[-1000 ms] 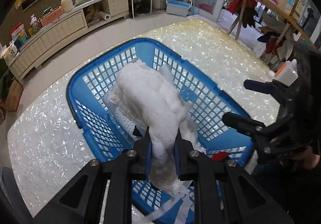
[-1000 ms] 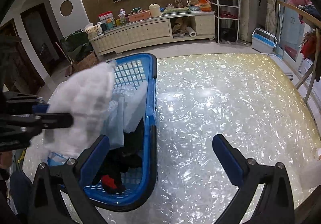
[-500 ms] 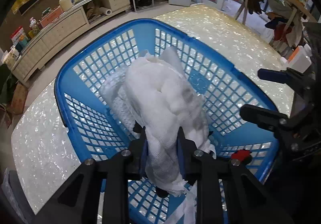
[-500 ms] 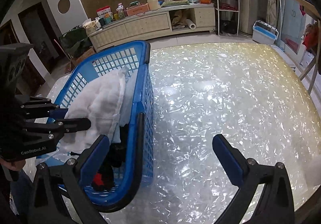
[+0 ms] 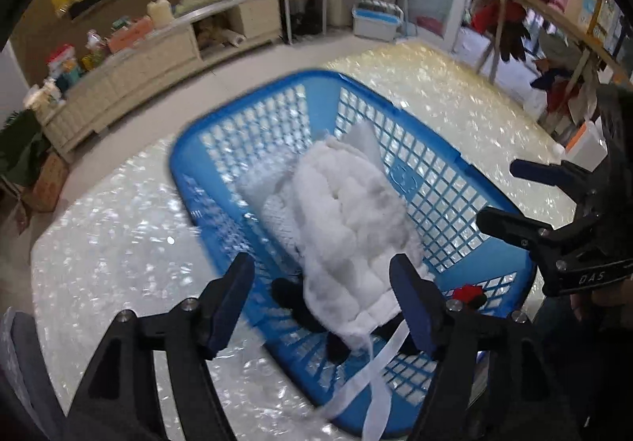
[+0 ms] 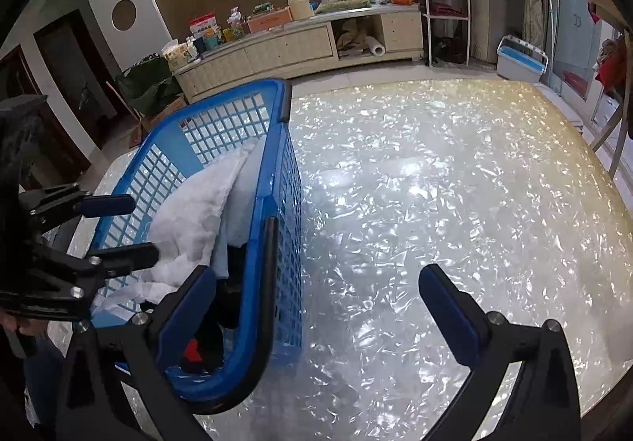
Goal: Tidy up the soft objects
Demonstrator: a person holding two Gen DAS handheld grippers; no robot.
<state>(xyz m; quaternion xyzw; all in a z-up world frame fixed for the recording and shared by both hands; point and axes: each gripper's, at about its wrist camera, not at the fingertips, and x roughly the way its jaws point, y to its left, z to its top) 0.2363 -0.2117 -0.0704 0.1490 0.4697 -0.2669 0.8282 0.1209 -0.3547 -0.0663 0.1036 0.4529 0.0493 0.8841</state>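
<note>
The white cloth (image 5: 348, 219) is seen as a thick, fluffy bundle of quilted gauze, with loose white ribbon ties (image 5: 379, 370) hanging from its near end. It is placed inside the blue basket (image 5: 447, 180), which stands on the shiny pearl-patterned surface (image 6: 435, 184). Under the cloth some dark items (image 5: 289, 292) and a small red piece (image 5: 467, 292) are found on the basket bottom; what they are cannot be told, because they are mostly covered. The near edge of the basket is blurred in the left wrist view, and the ends of the ties are cut off by the bottom of the picture.

The long axis of the cloth is laid along the length of the basket, from the near end toward the far wall, and the tied end is pointed toward the left hand-held gripper (image 5: 320, 300). The jaws of this gripper are opening at this moment; the near end of the cloth lies between them, but the pads are not pressed on it. The right hand-held gripper (image 6: 316, 306) is held wide apart with nothing gripped, one finger over the near corner of the basket and the other over the bare surface. In the right wrist view the cloth (image 6: 198, 211) is seen leaning against the basket side wall
</note>
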